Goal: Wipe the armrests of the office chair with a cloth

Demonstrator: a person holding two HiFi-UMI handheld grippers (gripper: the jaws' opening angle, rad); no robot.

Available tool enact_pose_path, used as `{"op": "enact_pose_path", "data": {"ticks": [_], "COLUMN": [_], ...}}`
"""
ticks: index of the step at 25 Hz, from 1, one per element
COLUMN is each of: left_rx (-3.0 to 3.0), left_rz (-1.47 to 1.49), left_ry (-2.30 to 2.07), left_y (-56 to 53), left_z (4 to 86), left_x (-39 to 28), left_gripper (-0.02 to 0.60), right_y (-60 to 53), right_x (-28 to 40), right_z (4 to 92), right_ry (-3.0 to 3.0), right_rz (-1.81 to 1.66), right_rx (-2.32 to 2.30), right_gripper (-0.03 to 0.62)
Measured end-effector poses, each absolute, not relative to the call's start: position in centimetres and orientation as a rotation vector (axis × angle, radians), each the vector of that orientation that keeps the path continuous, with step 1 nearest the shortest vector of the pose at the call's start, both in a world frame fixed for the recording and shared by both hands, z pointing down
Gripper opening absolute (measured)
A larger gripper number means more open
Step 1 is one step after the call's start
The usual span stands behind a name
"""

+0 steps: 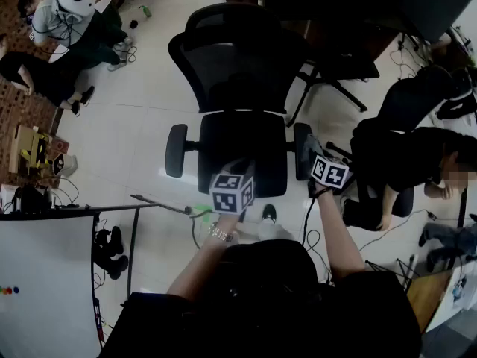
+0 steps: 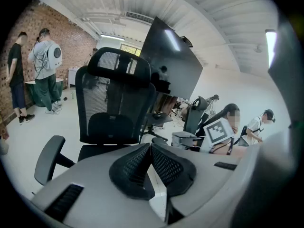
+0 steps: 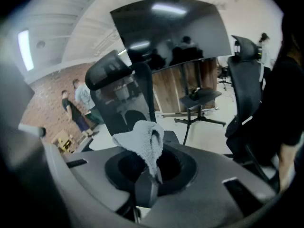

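Observation:
A black mesh office chair (image 1: 240, 88) stands in front of me, with a padded left armrest (image 1: 176, 149) and a right armrest (image 1: 302, 144). My right gripper (image 1: 314, 154) is at the near end of the right armrest. In the right gripper view it (image 3: 153, 167) is shut on a pale grey terry cloth (image 3: 141, 140) that bunches up above the jaws. My left gripper (image 1: 237, 171) hovers over the seat's front edge. In the left gripper view its jaws (image 2: 150, 147) meet with nothing between them, facing the chair back (image 2: 116, 96) and the left armrest (image 2: 47, 158).
A seated person (image 1: 417, 162) and another black chair (image 1: 428, 95) are close on the right. More people (image 1: 63, 21) are at the far left. A white board (image 1: 45, 282) and a thin metal bar (image 1: 160, 203) lie at the lower left; cables (image 1: 309, 237) trail on the floor.

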State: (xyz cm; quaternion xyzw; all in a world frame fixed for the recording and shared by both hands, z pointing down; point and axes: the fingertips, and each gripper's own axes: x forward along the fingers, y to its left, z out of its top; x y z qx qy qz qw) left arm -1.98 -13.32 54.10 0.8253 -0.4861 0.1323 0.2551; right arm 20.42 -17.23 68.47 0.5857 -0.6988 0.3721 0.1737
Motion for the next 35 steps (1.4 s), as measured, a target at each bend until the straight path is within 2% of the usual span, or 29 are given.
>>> {"op": "enact_pose_path", "data": {"ticks": [7, 17, 26, 35], "left_rx": [2.127, 2.106, 2.141, 2.19], "left_rz": [0.445, 0.423, 0.435, 0.455], "left_ry": [-1.444, -1.434, -1.368, -1.269], "left_y": [-12.5, -13.8, -15.9, -15.4], "left_z": [54.8, 54.5, 55.0, 55.6], "left_x": [-3.7, -3.5, -2.2, 0.1], "left_gripper": [0.002, 0.002, 0.003, 0.003], "right_y": [-25.6, -25.0, -19.5, -9.0], "right_x": [22.2, 21.5, 19.9, 17.8], "right_z": [75.5, 79.4, 79.3, 79.5], "right_ry": [-1.944, -1.844, -1.868, -1.862], "right_rz": [0.971, 0.924, 0.901, 0.967], "right_rx": [1.479, 1.453, 1.415, 1.361], "right_gripper": [0.054, 0.055, 0.055, 0.055]}}
